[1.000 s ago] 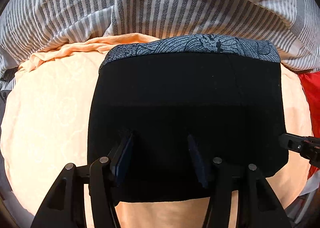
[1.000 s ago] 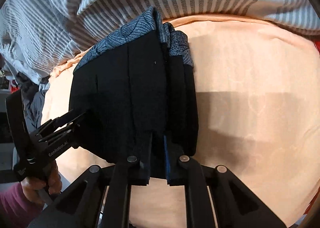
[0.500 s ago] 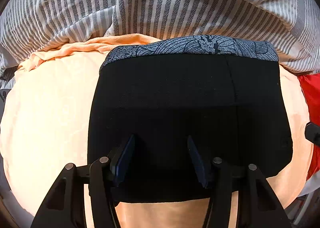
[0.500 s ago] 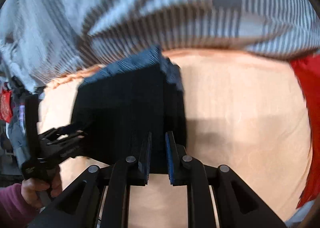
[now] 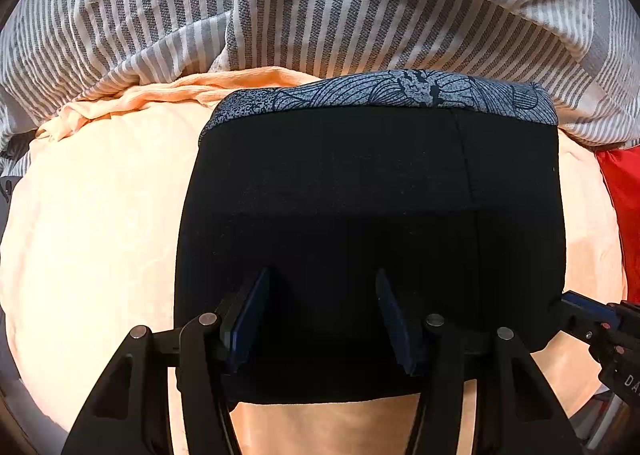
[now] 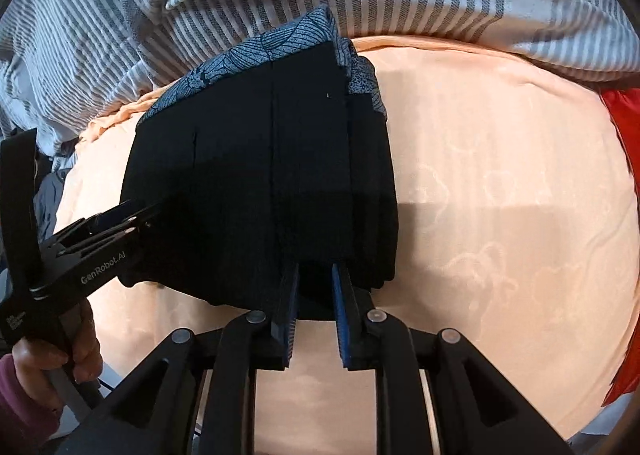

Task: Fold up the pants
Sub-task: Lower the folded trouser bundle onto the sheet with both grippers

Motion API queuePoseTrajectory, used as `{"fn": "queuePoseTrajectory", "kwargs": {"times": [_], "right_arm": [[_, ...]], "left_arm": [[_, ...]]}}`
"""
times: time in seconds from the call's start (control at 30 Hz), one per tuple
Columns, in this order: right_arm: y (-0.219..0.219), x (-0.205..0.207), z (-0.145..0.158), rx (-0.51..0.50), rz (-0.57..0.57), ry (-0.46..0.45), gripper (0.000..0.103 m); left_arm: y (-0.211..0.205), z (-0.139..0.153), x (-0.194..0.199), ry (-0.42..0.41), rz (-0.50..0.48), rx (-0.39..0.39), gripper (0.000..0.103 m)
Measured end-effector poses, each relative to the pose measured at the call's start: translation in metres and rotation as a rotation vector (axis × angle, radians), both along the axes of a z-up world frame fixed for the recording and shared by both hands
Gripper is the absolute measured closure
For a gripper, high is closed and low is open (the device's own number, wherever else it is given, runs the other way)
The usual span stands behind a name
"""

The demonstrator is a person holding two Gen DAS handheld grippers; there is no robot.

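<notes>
Comparing with a second ago, I see the black folded pants with a blue patterned band [image 5: 372, 231] unmoved on the peach bedsheet [image 5: 96, 223]. My right gripper [image 6: 314, 295] has narrow, empty jaws at the pants' near edge; my left gripper [image 5: 320, 315] hovers half-open above them. Folding appears complete.

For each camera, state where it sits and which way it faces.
Left wrist: sits on the left gripper, looking down over the folded pants toward the striped blanket; own fingers show, the right gripper at the right edge.
Right wrist: sits on the right gripper, looking down at the pants' right edge; own fingers, the left gripper and a hand show.
Shared: pants, blanket, peach sheet, red cloth.
</notes>
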State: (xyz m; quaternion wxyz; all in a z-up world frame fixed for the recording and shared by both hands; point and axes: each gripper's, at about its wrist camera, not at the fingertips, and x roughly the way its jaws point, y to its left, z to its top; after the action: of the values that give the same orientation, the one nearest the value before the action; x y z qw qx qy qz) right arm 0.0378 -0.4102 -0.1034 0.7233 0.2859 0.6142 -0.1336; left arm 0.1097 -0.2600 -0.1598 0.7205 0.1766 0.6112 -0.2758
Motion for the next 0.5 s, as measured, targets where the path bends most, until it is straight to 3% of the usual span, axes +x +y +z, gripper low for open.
{"fn": "queuePoseTrajectory", "kwargs": {"times": [0.3,0.37,0.4,0.43,0.5], "right_arm": [[0.006,-0.001,-0.002,-0.017,-0.006,0.014,0.082],[0.007,-0.001,-0.001,-0.048,-0.010,0.027,0.071],[0.007,-0.003,-0.002,-0.075,-0.022,0.045,0.057],[0.005,-0.004,-0.003,-0.081,-0.032,0.051,0.048],[-0.002,-0.009,-0.004,-0.036,-0.074,0.041,0.048]], "left_arm": [[0.014,0.009,0.013,0.033,0.036,-0.010,0.046],[0.021,0.008,0.019,0.044,0.050,-0.006,0.046],[0.024,0.008,0.022,0.048,0.056,-0.002,0.046],[0.027,0.007,0.024,0.055,0.058,0.000,0.046],[0.031,0.006,0.027,0.066,0.057,-0.001,0.046]]}}
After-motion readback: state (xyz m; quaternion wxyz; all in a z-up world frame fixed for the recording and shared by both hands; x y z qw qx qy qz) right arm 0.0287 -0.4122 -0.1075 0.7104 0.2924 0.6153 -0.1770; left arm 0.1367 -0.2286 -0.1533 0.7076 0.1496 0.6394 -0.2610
